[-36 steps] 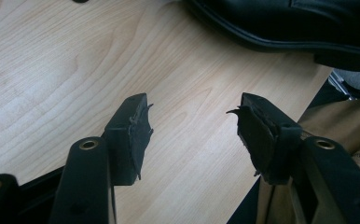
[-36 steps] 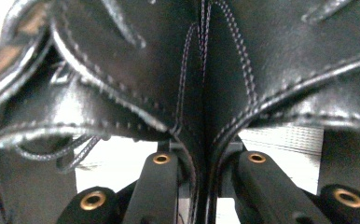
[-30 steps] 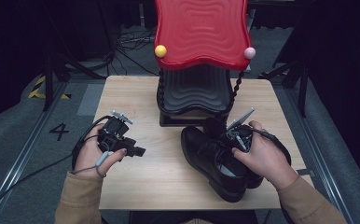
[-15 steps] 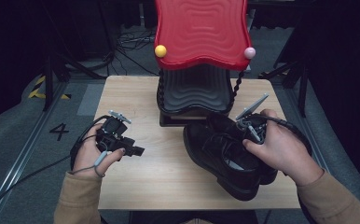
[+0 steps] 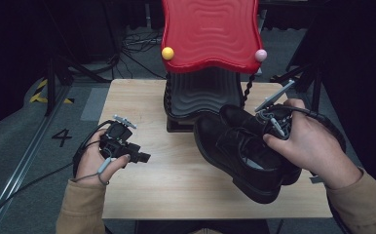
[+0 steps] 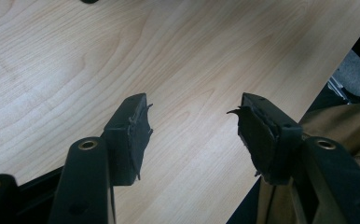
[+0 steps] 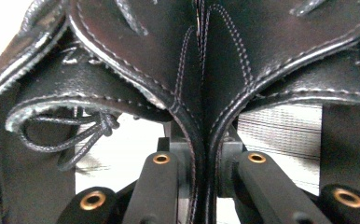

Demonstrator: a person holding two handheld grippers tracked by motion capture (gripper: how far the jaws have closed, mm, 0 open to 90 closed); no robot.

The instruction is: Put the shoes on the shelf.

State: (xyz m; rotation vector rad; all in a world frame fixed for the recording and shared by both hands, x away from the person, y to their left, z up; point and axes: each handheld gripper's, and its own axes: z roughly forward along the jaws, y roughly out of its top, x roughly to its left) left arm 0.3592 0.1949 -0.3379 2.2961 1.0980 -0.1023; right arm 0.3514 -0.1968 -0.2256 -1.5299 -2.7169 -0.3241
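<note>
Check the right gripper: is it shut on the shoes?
Shut: the right gripper pinches the adjoining inner collars of both black shoes between its jaws.

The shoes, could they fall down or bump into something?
Maybe. The right tool pinches both black shoes only by their inner collars pressed together, so one could slip out. They hang close to the red rack, so they might bump it. The left tool is open, not helping.

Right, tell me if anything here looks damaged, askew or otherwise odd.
The left tool hangs open over the table, and its pads look worn: frayed edges with rubber peeling off at the tips. The pair of black shoes sits tilted, pinched together by their inner edges in the right tool, toes pointing down toward the table.
</note>
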